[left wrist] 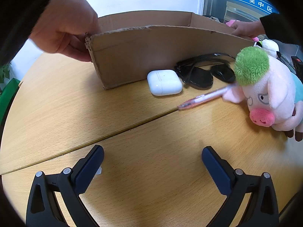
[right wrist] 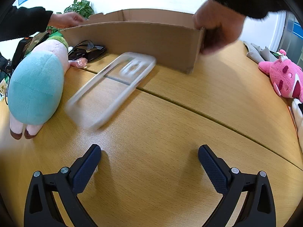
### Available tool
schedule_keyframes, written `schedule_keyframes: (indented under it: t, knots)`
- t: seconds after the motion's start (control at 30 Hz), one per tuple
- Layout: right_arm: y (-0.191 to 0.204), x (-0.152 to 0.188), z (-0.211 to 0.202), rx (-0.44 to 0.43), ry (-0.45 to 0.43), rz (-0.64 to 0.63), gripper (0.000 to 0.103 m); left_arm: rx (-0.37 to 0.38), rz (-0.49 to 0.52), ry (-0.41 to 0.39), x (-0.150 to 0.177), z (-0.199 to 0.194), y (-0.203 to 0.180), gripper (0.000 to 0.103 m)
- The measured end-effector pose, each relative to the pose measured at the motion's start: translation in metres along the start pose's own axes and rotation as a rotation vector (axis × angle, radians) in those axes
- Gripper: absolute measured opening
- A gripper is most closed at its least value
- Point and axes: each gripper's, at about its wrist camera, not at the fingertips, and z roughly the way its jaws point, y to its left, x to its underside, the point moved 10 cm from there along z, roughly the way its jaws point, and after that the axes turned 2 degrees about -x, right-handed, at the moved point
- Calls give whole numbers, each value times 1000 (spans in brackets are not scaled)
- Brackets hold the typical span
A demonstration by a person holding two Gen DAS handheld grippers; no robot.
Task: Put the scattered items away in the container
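Nearest, the left gripper (left wrist: 152, 154) and right gripper (right wrist: 149, 152) hover over the wooden table (left wrist: 132, 170), both spread wide and empty. Beyond them lie a blurred clear phone case (right wrist: 111, 87), a pink pen (left wrist: 204, 98), a white earbud case (left wrist: 164, 82), black sunglasses (left wrist: 204, 75) and a plush pig (left wrist: 269, 92). Farthest, the cardboard box (left wrist: 151, 53) stands gripped at both ends by two bare hands (left wrist: 66, 24); its inside is hidden behind the near wall.

Brown cardboard box (left wrist: 151, 53), white earbud case (left wrist: 164, 82), pink pig plush (left wrist: 269, 92) with green hair.
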Motion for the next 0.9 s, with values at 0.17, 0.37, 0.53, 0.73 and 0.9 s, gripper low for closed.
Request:
schedule_keyframes:
  t: [0.17,0.37,0.53,0.73,0.9]
  knots:
    - [0,2,-1,0,0,0,103,0,0,0,-1,0,0,103]
    - [0,2,-1,1,0,0,103,0,0,0,-1,0,0,103]
    - [1,2,-1,1,0,1,103,0,0,0,0,1,1,103]
    - [3,1,-1,-8,0,-7,103,0,0,1,0,1,1,103]
    - [7,1,0,-18,1,-27,103,0,-1,0,0,2,1,103]
